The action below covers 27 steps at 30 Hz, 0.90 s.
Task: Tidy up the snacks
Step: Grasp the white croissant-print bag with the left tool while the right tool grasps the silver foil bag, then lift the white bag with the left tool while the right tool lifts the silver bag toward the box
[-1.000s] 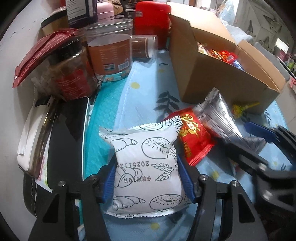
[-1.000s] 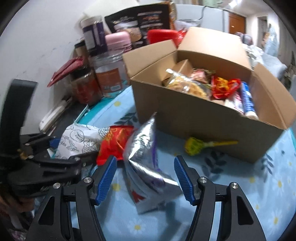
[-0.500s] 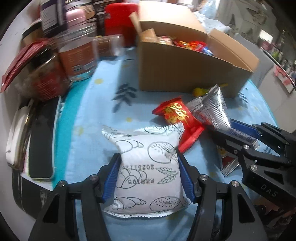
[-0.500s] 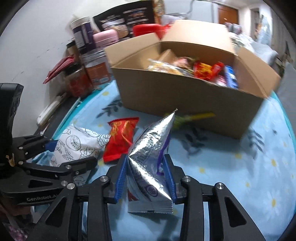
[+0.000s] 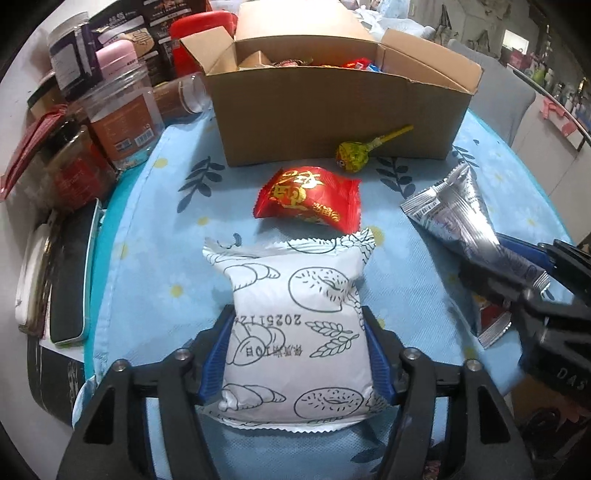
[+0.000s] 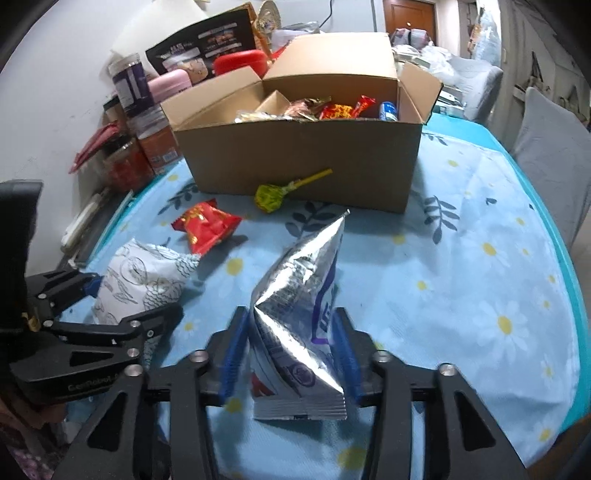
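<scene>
My left gripper is shut on a white bread packet printed with pastry drawings, held above the blue flowered cloth. My right gripper is shut on a silver foil snack bag, also seen in the left wrist view. A red snack packet and a yellow-green lollipop lie on the cloth before an open cardboard box that holds several snacks. The box shows in the right wrist view too, with the red packet and lollipop.
Jars and bottles crowd the left by the wall, with a red container behind them. A dark flat device lies at the left table edge. A grey chair stands at the right.
Both grippers have pulled back and up with their packets, so the box looks farther off. The right gripper closed on the silver bag over the last second.
</scene>
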### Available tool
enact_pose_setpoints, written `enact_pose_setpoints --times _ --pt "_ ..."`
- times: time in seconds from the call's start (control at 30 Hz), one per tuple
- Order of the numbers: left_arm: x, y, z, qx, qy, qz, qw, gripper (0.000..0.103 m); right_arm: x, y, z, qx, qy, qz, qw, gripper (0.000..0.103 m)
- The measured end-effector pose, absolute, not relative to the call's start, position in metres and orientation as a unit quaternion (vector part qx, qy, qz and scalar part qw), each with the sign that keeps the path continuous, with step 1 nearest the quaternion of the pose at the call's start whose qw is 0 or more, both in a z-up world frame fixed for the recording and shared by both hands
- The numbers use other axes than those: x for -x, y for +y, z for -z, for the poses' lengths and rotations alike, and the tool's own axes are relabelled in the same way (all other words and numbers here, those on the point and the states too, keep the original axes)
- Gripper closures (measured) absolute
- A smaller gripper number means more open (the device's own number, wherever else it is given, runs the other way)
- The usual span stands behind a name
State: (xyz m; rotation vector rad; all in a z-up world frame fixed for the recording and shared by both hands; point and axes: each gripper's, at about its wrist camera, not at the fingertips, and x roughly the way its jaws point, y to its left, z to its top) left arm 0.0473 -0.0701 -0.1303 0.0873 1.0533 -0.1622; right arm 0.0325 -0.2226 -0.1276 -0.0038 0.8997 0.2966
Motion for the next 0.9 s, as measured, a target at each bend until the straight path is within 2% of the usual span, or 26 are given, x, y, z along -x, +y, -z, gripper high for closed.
enact_pose_setpoints --times 0.03,0.07,0.27,0.3,0.37,0.4,0.43,0.6,0.9 --pt "-0.048 -0.070 0.131 -0.040 0.502 0.073 0.861 0.027 -0.033 -0.221 0.129 0.006 0.436 -0.138 0.889 0.046" --pt "-0.049 -0.068 0.132 -0.035 0.502 0.072 0.861 0.026 -0.034 -0.220 0.131 0.008 0.437 -0.138 0.889 0.046" --pt "-0.046 -0.064 0.134 -0.034 0.491 0.081 0.867 0.025 -0.039 -0.216 0.141 0.019 0.446 -0.137 0.885 0.046" --pt "-0.045 -0.063 0.134 -0.036 0.489 0.083 0.868 0.026 -0.040 -0.214 0.142 0.026 0.445 -0.137 0.885 0.048" --pt "-0.043 -0.063 0.132 -0.036 0.484 0.088 0.870 0.036 -0.040 -0.213 0.142 0.034 0.440 -0.133 0.887 0.061" --pt "-0.042 -0.062 0.131 -0.035 0.483 0.089 0.870 0.044 -0.040 -0.211 0.142 0.038 0.439 -0.132 0.888 0.062" --pt "-0.043 -0.063 0.130 -0.035 0.485 0.088 0.869 0.045 -0.040 -0.212 0.142 0.040 0.438 -0.134 0.888 0.063" --pt "-0.044 -0.062 0.126 -0.032 0.489 0.101 0.866 0.049 -0.039 -0.217 0.142 0.027 0.435 -0.141 0.889 0.065" --pt "-0.044 -0.067 0.109 -0.020 0.486 0.137 0.863 0.049 -0.030 -0.214 0.126 0.013 0.421 -0.164 0.892 0.065"
